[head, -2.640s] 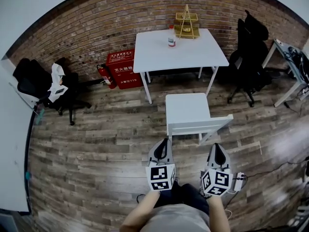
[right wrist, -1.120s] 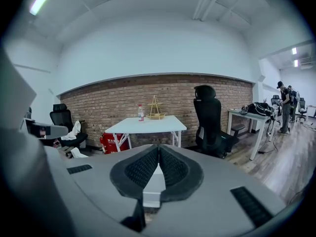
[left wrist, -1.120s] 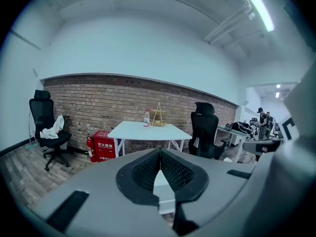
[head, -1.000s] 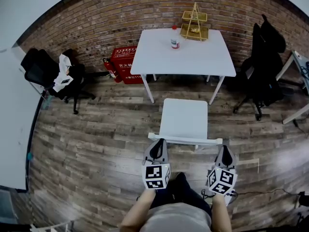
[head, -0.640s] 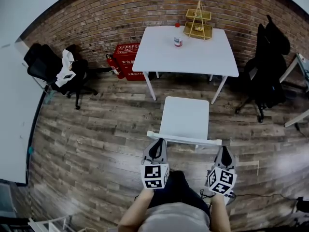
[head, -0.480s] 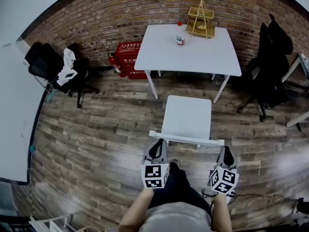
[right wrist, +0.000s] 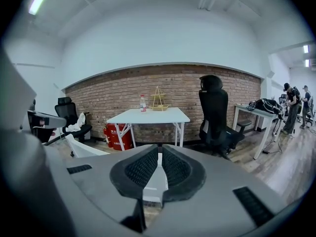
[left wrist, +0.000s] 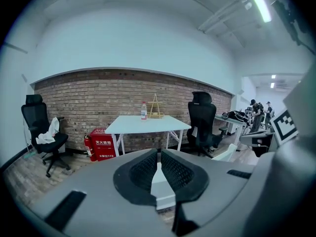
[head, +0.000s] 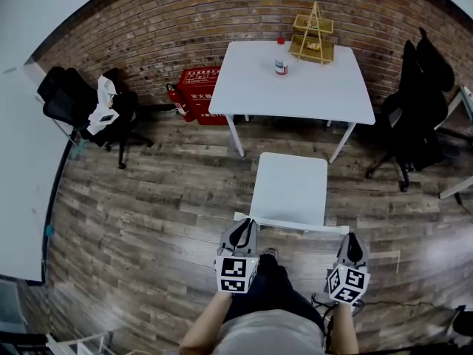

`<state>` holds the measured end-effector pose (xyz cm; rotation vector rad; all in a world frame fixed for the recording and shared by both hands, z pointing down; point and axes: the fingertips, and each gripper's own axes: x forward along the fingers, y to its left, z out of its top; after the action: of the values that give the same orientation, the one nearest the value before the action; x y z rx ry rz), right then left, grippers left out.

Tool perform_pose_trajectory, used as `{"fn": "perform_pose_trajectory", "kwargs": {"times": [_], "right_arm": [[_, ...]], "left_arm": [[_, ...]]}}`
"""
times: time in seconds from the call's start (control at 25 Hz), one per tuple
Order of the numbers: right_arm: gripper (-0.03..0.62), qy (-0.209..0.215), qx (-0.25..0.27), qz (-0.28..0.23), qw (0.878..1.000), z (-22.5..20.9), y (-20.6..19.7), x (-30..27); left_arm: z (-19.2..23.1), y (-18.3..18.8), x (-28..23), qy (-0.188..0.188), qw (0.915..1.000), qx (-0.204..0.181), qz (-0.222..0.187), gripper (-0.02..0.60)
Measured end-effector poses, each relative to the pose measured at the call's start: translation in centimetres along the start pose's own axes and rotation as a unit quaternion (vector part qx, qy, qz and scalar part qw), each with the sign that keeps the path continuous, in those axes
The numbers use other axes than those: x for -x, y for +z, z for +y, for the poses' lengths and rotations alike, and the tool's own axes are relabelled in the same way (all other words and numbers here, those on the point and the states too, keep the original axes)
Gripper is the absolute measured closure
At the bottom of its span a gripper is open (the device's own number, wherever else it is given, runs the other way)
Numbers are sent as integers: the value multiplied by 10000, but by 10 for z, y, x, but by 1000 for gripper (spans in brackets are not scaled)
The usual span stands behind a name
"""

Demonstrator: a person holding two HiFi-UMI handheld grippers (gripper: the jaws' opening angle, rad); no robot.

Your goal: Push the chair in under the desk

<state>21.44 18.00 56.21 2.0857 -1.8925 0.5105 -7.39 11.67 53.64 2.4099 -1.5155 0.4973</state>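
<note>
Chair (head: 290,187) position: short of desk (head: 325,87), seat facing it, front edge about level with the desk's 2 near legs, not yet under the top. Backrest rail (head: 292,225) nearest the person. Left gripper (head: 242,226) closed, empty, tips against the rail's left end; right gripper (head: 350,241) likewise closed on nothing, at the right end. Looks light, rigid, white; probably slides easily on the wood floor (head: 148,198) but may skew if pushed unevenly. Best pushed at both rail ends together, steady and level, no pinch needed. Worth watching the desk legs for a snag.
</note>
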Motion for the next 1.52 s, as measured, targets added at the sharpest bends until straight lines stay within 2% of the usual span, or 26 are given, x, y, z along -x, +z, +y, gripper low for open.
{"fn": "perform_pose_trajectory", "kwargs": {"times": [0.44, 0.72, 1.04, 1.24, 1.28, 1.36, 1.52], "right_arm": [[576, -341, 135, 246, 9990, -11, -6, -1], [576, -513, -38, 236, 9984, -22, -7, 0], [576, -539, -91, 362, 9978, -21, -12, -1], [574, -284, -72, 354, 9989, -15, -11, 1], [563, -207, -63, 361, 9991, -14, -11, 1], [451, -46, -67, 415, 9991, -13, -12, 1], [428, 235, 17, 504, 9985, -16, -13, -5]], "left_arm": [[33, -6, -8, -222, 9995, -53, 197, 561], [53, -10, -9, -252, 9994, 10, 234, 561], [70, -17, -5, -321, 9989, 44, 350, 560], [75, -20, 1, -224, 9991, 95, 354, 538], [74, -21, 3, -238, 9990, 91, 374, 531], [71, -25, 5, -289, 9986, 91, 436, 505], [64, -37, 4, -394, 9970, 42, 666, 466]]}}
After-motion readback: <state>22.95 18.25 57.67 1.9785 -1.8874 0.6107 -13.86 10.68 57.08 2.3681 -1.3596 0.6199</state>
